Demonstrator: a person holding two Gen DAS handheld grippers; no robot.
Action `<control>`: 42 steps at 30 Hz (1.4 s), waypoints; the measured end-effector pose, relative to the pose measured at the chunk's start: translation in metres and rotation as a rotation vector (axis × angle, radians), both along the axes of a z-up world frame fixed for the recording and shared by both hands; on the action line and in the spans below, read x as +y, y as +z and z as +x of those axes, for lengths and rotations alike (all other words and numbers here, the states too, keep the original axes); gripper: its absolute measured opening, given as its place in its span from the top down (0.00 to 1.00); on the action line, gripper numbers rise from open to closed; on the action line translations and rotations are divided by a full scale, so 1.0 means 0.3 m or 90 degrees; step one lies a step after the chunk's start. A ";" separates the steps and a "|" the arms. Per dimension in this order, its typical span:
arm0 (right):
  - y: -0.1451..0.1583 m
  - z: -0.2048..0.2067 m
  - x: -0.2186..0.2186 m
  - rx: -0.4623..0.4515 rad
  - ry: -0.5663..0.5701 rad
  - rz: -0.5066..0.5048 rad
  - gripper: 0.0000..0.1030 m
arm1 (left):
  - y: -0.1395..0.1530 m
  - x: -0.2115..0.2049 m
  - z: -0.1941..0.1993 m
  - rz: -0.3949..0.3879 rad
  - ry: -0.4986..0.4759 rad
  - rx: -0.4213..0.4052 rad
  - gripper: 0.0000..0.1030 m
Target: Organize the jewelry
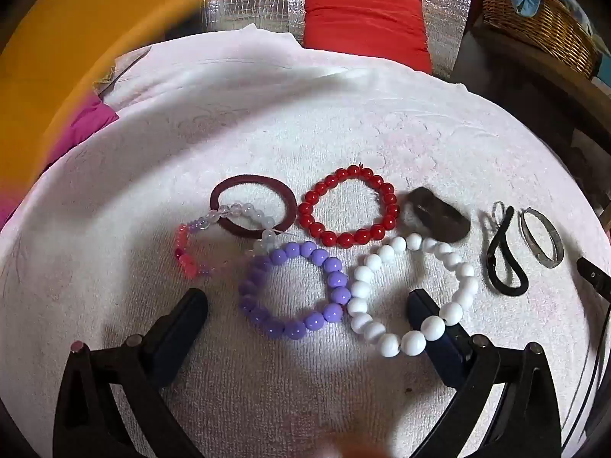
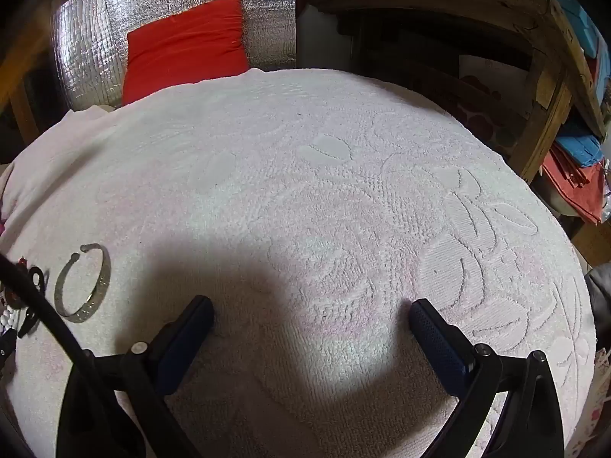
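Hovering wide open and empty, left gripper [image 1: 307,305] overlooks bracelets, right gripper [image 2: 311,315] seemingly bare towel [image 2: 305,191].

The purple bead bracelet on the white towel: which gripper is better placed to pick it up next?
Left. The open left gripper already frames the purple bead bracelet, while the open right gripper faces only bare white towel.
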State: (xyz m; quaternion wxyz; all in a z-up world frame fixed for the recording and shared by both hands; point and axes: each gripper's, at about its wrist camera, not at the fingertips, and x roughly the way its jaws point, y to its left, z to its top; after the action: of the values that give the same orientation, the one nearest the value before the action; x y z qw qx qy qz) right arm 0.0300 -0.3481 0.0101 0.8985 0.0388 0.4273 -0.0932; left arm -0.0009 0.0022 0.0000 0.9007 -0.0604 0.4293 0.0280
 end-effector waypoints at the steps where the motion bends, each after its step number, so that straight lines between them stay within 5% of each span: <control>1: 0.000 0.000 0.000 -0.001 0.000 0.001 0.00 | 0.001 0.006 -0.001 -0.002 0.000 0.000 0.00; 25: 0.001 0.000 -0.001 -0.002 0.000 0.001 0.00 | 0.003 -0.008 0.006 0.020 0.000 0.017 0.00; 28: 0.001 0.003 0.000 0.000 -0.002 -0.001 0.00 | -0.001 -0.026 0.009 0.013 0.043 0.005 0.00; 35: 0.021 -0.011 0.012 0.054 -0.052 0.026 0.00 | 0.073 -0.040 -0.103 0.018 -0.026 0.092 0.00; 38: 0.058 -0.029 0.031 0.113 -0.032 0.056 0.00 | 0.215 0.000 -0.247 0.030 0.003 -0.010 0.00; 42: 0.192 -0.151 0.114 0.065 0.026 0.106 0.00 | 0.354 0.042 -0.352 0.062 0.037 -0.094 0.00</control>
State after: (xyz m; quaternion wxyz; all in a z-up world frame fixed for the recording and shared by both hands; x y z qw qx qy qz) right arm -0.0153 -0.3140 0.0677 0.8708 0.0997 0.4796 -0.0411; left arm -0.1064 0.0148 0.1062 0.9305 -0.0307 0.3581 0.0702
